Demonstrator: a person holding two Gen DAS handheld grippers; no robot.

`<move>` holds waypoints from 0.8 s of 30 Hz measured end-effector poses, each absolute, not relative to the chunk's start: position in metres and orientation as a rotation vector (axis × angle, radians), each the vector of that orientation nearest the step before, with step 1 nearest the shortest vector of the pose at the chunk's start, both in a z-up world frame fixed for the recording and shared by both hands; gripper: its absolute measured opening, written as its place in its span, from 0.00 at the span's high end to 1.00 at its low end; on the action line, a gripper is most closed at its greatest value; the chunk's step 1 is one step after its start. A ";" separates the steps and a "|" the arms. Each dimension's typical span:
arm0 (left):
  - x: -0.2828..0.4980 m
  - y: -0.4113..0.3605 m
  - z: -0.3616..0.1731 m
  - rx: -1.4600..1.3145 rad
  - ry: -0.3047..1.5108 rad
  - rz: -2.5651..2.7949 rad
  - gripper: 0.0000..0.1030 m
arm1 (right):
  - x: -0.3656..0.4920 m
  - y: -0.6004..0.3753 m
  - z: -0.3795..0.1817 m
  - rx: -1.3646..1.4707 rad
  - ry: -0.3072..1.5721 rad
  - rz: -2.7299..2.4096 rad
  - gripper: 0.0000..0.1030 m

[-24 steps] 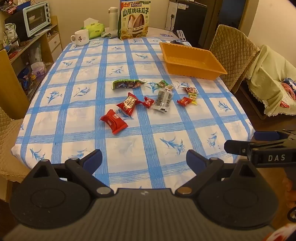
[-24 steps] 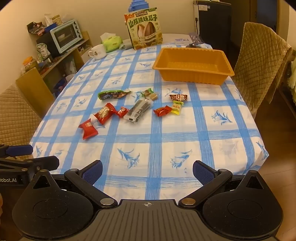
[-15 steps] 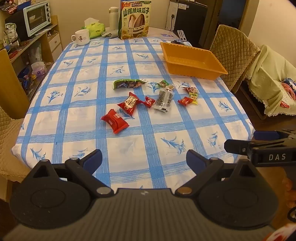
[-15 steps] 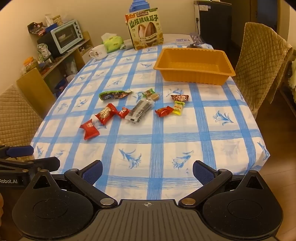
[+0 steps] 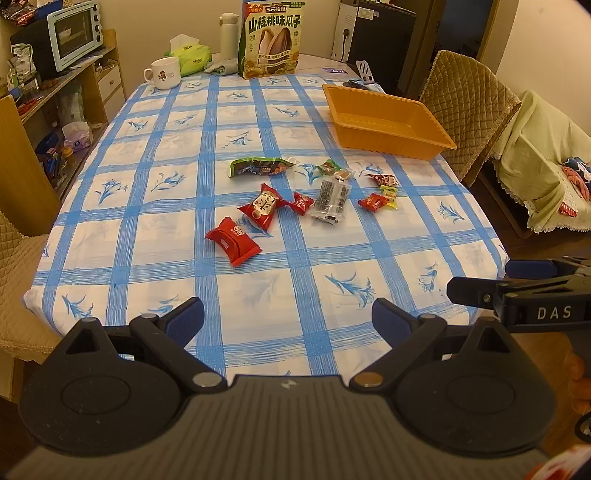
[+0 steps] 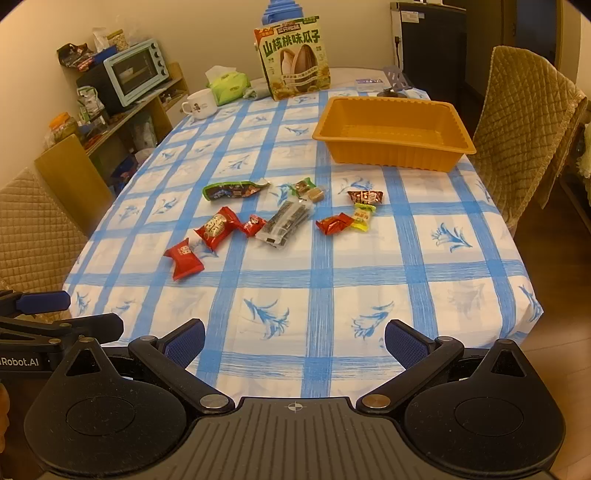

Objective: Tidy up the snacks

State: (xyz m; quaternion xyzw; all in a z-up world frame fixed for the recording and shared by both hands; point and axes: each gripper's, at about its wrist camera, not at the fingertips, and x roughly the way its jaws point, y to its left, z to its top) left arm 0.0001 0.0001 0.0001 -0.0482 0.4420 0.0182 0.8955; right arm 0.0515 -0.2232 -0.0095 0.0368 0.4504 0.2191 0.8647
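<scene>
Several small snack packets lie in the middle of the blue-checked tablecloth (image 5: 155,206): a red pillow pack (image 5: 233,242), a red round-faced pack (image 5: 263,208), a green pouch (image 5: 261,166), a clear pack of dark strips (image 5: 330,201) and small red and yellow candies (image 5: 376,201). An empty orange basket (image 5: 388,123) stands beyond them to the right. My left gripper (image 5: 287,321) hangs open over the near table edge, nothing between its fingers. In the right wrist view the same snacks (image 6: 286,223) and basket (image 6: 393,134) lie ahead, and my right gripper (image 6: 294,341) is open and empty.
A tall sunflower-seed bag (image 5: 271,38), a mug (image 5: 162,74), a tissue pack (image 5: 190,55) and a white flask (image 5: 229,35) stand at the far end. Quilted chairs (image 6: 524,136) flank the table. A shelf with a toaster oven (image 5: 72,35) is on the left.
Both views have crept slightly nearer to the table; snacks and basket lie as before. Both grippers stay open.
</scene>
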 end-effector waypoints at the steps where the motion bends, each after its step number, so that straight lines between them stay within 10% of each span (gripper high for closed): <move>1: 0.000 0.000 0.000 -0.100 0.916 0.038 0.06 | 0.052 -0.220 -0.009 0.076 0.944 0.459 0.00; 24: -0.001 0.004 -0.002 -0.106 0.917 0.036 0.06 | 0.053 -0.217 -0.010 0.076 0.944 0.461 0.00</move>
